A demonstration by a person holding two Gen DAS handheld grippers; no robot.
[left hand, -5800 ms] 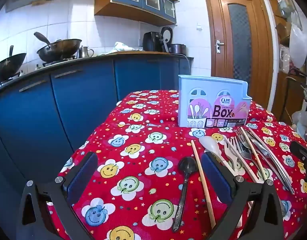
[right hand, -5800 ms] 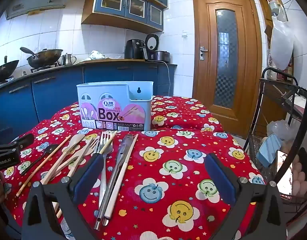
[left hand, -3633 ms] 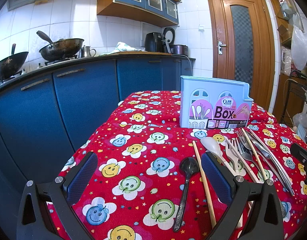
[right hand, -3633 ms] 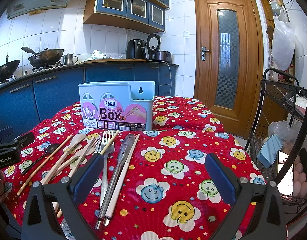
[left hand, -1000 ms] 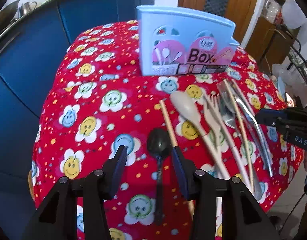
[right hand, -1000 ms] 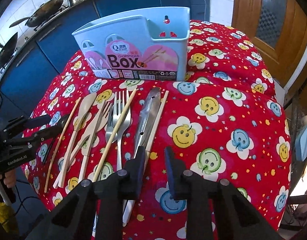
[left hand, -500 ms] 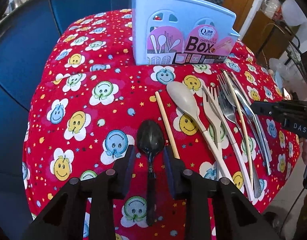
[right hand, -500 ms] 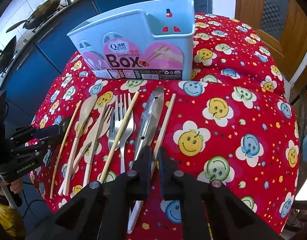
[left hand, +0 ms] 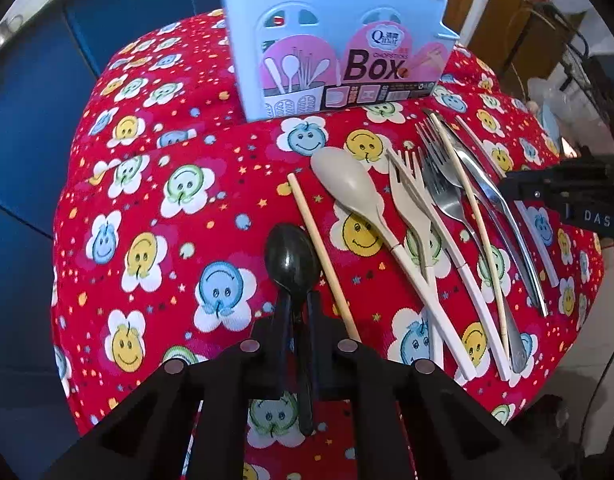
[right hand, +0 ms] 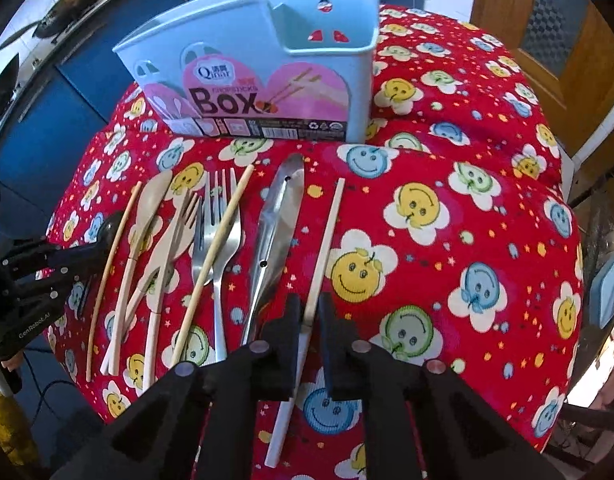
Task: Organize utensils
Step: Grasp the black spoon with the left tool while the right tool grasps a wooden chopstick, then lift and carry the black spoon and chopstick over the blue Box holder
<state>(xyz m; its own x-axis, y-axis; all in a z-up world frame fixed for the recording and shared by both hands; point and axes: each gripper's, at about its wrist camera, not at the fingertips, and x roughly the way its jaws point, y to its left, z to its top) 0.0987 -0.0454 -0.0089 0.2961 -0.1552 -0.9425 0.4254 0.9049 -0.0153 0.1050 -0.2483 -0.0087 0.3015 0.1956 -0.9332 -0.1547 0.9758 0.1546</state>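
My left gripper is shut on the handle of a black spoon that lies on the red tablecloth. My right gripper is shut on a pale chopstick at the right end of the utensil row. Between them lie a beige spoon, a beige fork, metal forks, metal tongs and more chopsticks. A light blue utensil box stands upright behind the row, also in the left wrist view.
The table has a red smiley-flower cloth and drops off at its near and side edges. Blue kitchen cabinets stand to the left. A wooden door is at the back right. A wire rack stands to the right.
Both grippers have come down to the table from raised and wide open. The left has closed on the black spoon's handle, the right on the rightmost chopstick.
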